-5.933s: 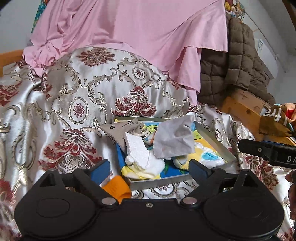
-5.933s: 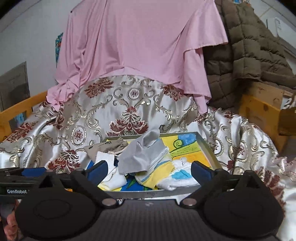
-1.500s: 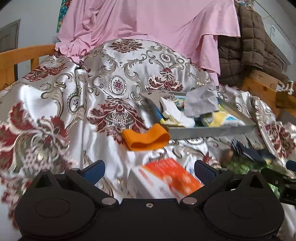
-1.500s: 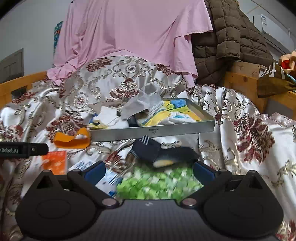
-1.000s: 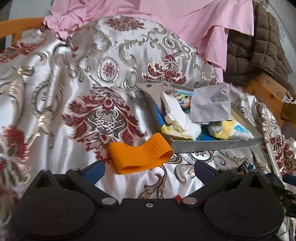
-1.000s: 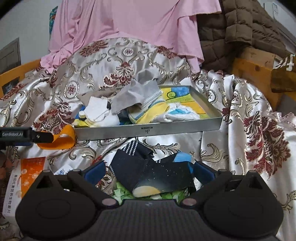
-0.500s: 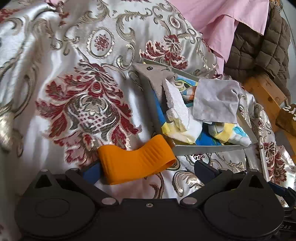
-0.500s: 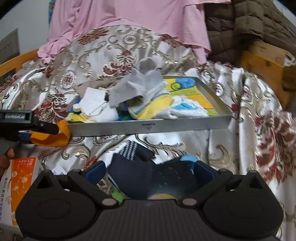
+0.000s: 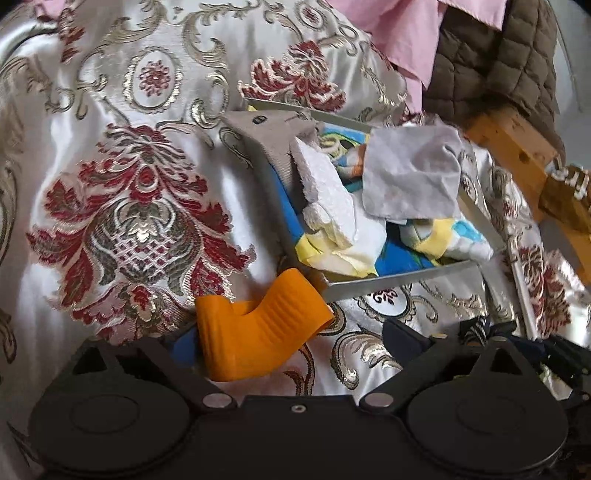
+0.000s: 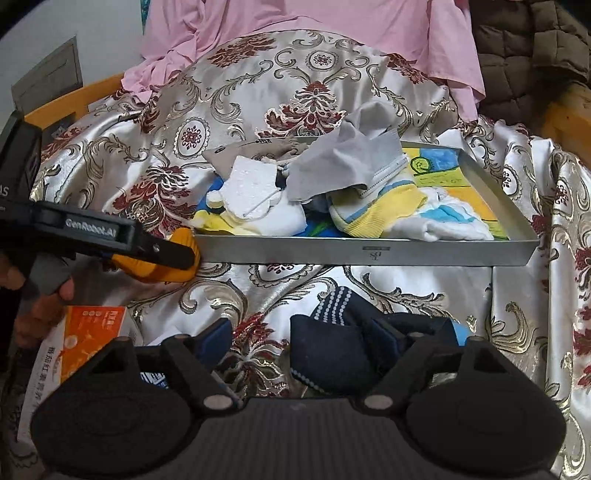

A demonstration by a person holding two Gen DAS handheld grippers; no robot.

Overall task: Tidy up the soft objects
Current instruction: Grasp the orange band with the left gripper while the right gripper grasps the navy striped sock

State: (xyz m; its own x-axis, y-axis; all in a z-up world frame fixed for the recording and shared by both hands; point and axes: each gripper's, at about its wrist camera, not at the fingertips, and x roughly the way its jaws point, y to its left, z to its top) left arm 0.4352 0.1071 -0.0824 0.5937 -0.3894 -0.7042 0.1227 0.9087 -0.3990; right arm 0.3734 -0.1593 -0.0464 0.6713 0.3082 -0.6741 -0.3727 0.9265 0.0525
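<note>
An orange ribbed band lies on the patterned satin cover just in front of the silver tray. My left gripper straddles it with its jaws closing. The left pad pushes the band's end into a fold and the right pad stands clear of it. A navy sock with a dotted white cuff lies between the closing jaws of my right gripper. Its right finger is at the sock; bare cover shows beside the left finger. The tray holds several socks, a grey cloth and a white foam piece.
An orange and white box lies at the lower left, by a person's hand on the left gripper's handle. A pink cloth and a brown quilted jacket hang behind. Wooden frame parts stand at the right.
Both grippers moved forward and tipped down. The orange band now sits between the left jaws and has buckled. The navy sock fills the right jaws, and both jaw pairs have narrowed.
</note>
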